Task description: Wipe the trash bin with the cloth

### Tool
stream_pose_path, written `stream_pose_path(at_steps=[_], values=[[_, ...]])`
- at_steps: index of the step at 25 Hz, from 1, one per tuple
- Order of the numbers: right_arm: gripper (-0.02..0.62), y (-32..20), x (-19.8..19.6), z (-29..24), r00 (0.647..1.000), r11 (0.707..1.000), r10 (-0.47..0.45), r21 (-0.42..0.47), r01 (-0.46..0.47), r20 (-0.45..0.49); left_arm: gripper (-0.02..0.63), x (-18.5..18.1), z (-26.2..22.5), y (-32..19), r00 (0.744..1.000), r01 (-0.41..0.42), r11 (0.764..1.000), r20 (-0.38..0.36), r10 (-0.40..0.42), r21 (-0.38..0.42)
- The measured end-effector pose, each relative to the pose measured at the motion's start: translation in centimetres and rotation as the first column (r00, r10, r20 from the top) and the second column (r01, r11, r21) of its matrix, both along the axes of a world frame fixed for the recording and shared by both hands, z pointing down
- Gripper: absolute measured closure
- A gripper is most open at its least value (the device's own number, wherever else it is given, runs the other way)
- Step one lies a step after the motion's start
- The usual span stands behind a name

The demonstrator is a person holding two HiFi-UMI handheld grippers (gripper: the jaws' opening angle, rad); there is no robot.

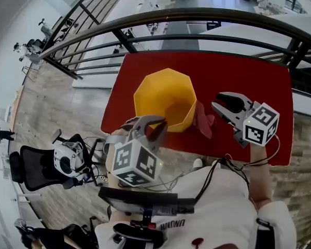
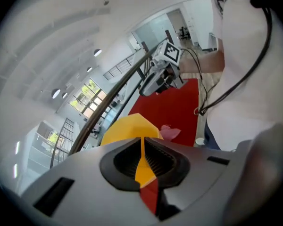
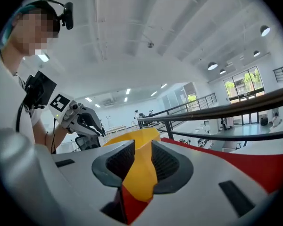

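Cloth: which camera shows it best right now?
The head view: the pink cloth lies on the red table, beside the yellow bin. The left gripper view shows only a small pink patch beside the bin; the right gripper view doesn't show it.

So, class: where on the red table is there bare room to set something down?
Bare: the table at its far right, past the cloth; and the strip between bin and railing. Crowded: near edge, around bin and cloth.
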State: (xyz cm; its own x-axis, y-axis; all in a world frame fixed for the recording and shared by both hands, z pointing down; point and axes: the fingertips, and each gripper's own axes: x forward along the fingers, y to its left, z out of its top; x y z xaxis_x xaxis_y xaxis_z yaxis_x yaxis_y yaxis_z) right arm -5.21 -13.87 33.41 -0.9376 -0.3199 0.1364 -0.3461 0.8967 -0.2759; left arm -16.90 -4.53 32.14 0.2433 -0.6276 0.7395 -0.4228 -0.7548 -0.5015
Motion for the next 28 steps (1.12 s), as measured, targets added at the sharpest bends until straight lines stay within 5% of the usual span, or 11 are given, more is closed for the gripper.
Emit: stream_pose_path(at_steps=[4,8,10,14,17,19,21,28], values=[[0.500,0.3,-0.6,-3.1,0.998,0.997,0.036,0.067,-0.039,0.048,0.581,1.9,-3.6,-3.0,0.969,0.061,0.969,-0.248,0.000,0.238],[0.535,0.3,-0.6,-5.3,0.987,0.984,0.135,0.103,-0.144,0.092,0.603,3.3,-7.0,-5.1,0.862,0.249,0.872,-0.506,-0.001,0.422],[0.570,0.0,-0.1,-6.1,0.976,0.975,0.186,0.105,-0.198,0.110,0.603,3.3,-7.9,-5.9,0.782,0.365,0.830,-0.622,-0.027,0.422],[0.588,-0.4,0.3,-6.5,0.962,0.958,0.252,0.110,-0.263,0.103,0.603,2.3,-7.6,-7.2,0.558,0.570,0.775,-0.821,-0.121,0.274],[0.588,-0.6,0.2,-5.9,0.954,0.946,0.292,0.125,-0.298,0.061,0.603,1.9,-6.7,-8.0,0.449,0.644,0.748,-0.870,-0.204,0.157],[0.588,-0.9,0.1,-5.7,0.951,0.942,0.305,0.132,-0.308,0.040,0.603,2.1,-6.1,-8.6,0.428,0.667,0.736,-0.869,-0.250,0.117],[0.588,-1.5,0.0,-6.0,0.951,0.940,0.307,0.144,-0.308,0.032,0.603,2.5,-5.7,-9.5,0.433,0.675,0.731,-0.855,-0.285,0.098],[0.588,-2.5,-0.9,-6.7,0.945,0.929,0.327,0.176,-0.324,0.018,0.603,2.7,-5.4,-10.7,0.398,0.668,0.743,-0.862,-0.316,0.036]])
